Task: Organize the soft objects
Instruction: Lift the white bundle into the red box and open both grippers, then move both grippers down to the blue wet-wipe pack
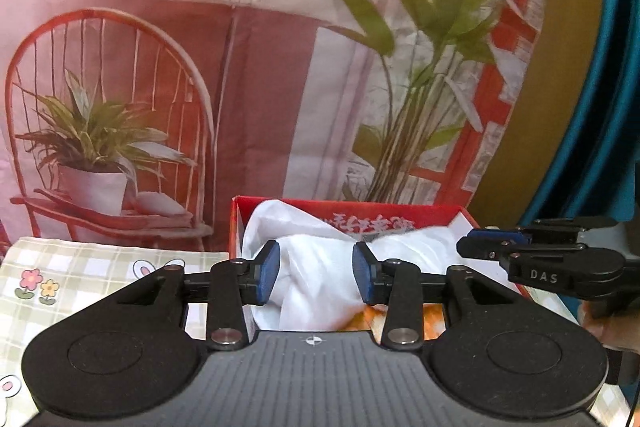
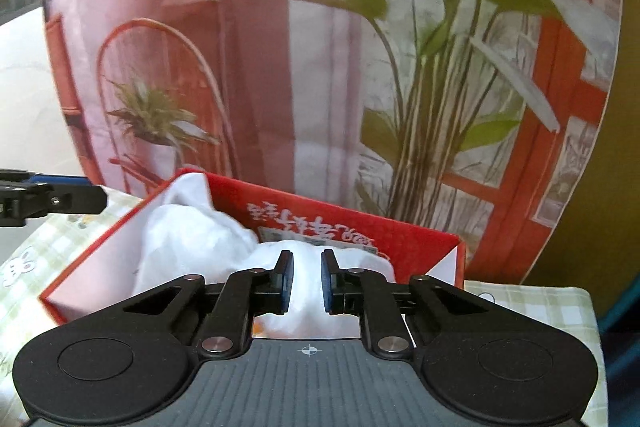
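White cloth [image 1: 316,267] fills the red box [image 2: 416,243], hiding its floor. Left gripper [image 1: 316,273] jaws stand released around a fold; right gripper [image 2: 307,281] jaws clench another bunch.

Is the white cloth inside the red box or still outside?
Inside: the crumpled white cloth sits between the red cardboard box's walls.

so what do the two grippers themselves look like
Both match: the left gripper and right gripper are matte black, with a ribbed grey base plate bearing a small crosshair mark, two round black discs, silver pivot pins, and angled linkage arms ending in blue pads. The right gripper's side reads "DAS".
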`<state>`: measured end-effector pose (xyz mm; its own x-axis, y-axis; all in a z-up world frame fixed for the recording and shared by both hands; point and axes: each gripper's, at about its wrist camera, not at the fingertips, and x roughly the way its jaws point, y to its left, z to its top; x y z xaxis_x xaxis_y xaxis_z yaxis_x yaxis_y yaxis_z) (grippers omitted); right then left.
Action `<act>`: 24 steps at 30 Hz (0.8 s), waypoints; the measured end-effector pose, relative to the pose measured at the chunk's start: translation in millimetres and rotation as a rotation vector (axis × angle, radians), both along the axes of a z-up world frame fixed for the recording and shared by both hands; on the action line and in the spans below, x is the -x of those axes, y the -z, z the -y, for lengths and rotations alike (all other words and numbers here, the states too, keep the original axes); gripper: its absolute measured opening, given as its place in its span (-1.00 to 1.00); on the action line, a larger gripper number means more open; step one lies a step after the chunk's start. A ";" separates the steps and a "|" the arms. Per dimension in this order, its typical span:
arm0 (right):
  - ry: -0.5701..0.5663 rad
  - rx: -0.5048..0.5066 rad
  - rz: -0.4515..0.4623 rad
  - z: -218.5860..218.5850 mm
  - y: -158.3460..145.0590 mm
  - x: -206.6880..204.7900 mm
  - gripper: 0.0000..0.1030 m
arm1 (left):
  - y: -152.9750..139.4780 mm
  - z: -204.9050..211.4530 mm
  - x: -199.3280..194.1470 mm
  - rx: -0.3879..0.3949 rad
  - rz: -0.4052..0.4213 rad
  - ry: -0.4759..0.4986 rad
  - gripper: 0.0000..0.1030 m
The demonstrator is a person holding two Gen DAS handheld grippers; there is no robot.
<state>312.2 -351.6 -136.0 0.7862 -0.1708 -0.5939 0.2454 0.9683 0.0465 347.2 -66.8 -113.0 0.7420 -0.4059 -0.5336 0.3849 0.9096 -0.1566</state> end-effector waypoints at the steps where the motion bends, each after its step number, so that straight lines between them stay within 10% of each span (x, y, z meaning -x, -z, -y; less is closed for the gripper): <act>1: -0.009 0.001 0.007 -3.7 -3.0 4.5 -0.72 | -1.3 0.2 6.8 -0.005 0.003 0.002 -0.09; 24: -0.148 -0.127 0.035 -107.0 32.1 132.5 -0.48 | 63.0 -33.5 112.2 -0.036 -0.191 0.073 0.09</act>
